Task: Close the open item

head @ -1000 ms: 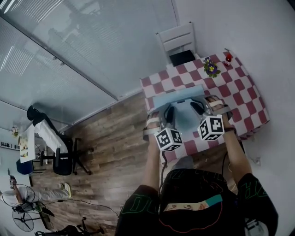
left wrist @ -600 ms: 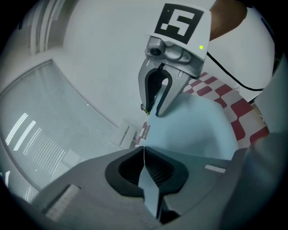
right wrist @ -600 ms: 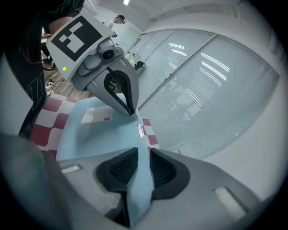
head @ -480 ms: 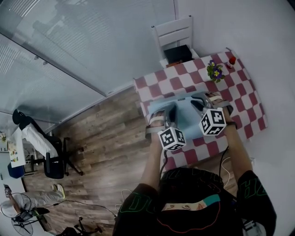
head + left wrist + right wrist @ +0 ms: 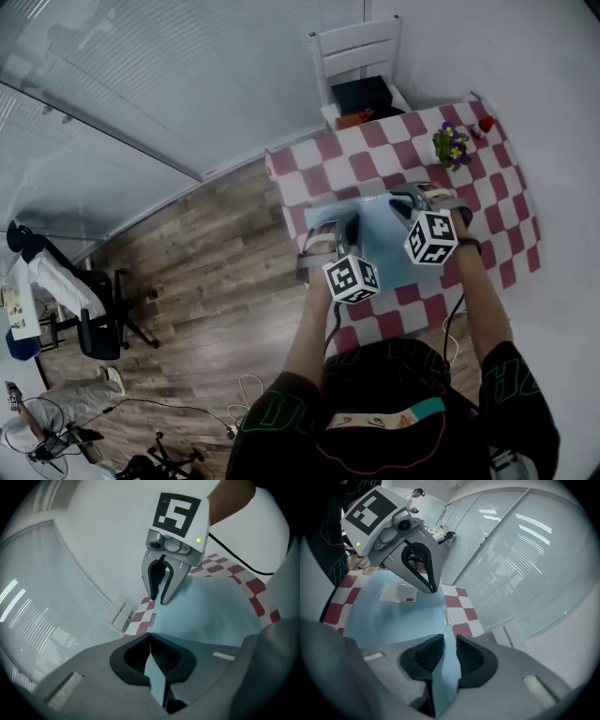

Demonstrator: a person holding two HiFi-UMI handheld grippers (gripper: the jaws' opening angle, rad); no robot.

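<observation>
A flat light-blue folder-like item (image 5: 389, 248) lies on the red-and-white checked table (image 5: 319, 169). Its top cover (image 5: 211, 616) is low, nearly flat. My left gripper (image 5: 328, 236) sits at the item's left edge, and in the left gripper view (image 5: 151, 656) it is shut on the cover's thin edge. My right gripper (image 5: 412, 201) is at the far right part, with the blue edge (image 5: 393, 616) gripped between its pads (image 5: 449, 656). Each gripper shows in the other's view: the right gripper (image 5: 157, 597) and the left gripper (image 5: 430, 588). What lies under the cover is hidden.
A white chair (image 5: 356, 56) with a black object (image 5: 361, 94) on its seat stands at the table's far side. A small pot of flowers (image 5: 452, 145) and a red object (image 5: 486, 124) sit at the far right corner. A glass wall with blinds runs to the left, with an office chair (image 5: 89, 319) on the wood floor.
The blue cover has come down from a raised slant to nearly flat. Both grippers have sunk with it and moved away from me.
</observation>
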